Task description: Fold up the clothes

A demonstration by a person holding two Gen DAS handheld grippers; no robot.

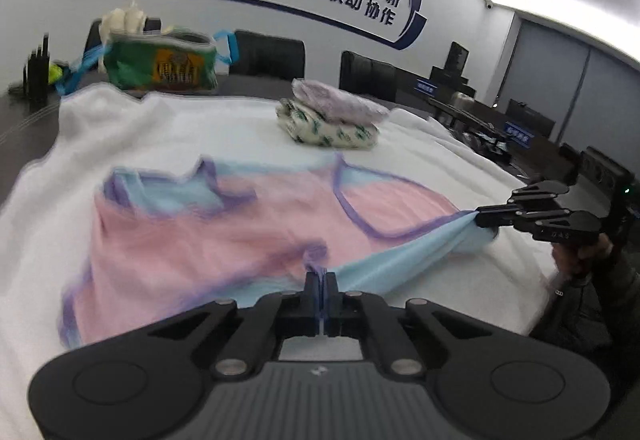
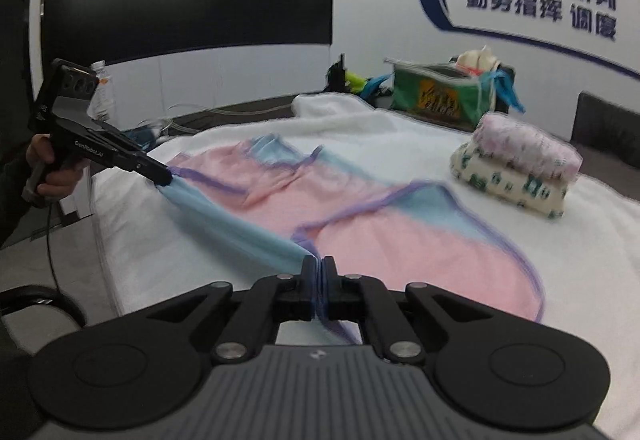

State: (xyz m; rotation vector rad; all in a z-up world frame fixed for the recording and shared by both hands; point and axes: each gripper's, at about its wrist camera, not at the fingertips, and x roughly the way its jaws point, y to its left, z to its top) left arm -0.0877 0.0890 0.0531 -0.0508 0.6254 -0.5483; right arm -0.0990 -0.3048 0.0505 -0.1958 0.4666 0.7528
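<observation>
A pink and light-blue garment [image 1: 224, 228] with purple trim lies spread on the white blanket [image 1: 224, 127]; it also shows in the right wrist view [image 2: 400, 240]. My left gripper [image 1: 321, 276] is shut on its near hem, and shows in the right wrist view [image 2: 166, 175] at the left. My right gripper [image 2: 319, 264] is shut on the other end of the same hem, and shows in the left wrist view [image 1: 480, 220] at the right. The blue hem is stretched taut between them, slightly off the blanket.
A stack of two folded clothes [image 1: 332, 119] sits on the far part of the blanket, also in the right wrist view [image 2: 516, 167]. A green bag [image 1: 160, 63] with more items stands behind. Dark chairs [image 1: 268, 55] line the table's far side.
</observation>
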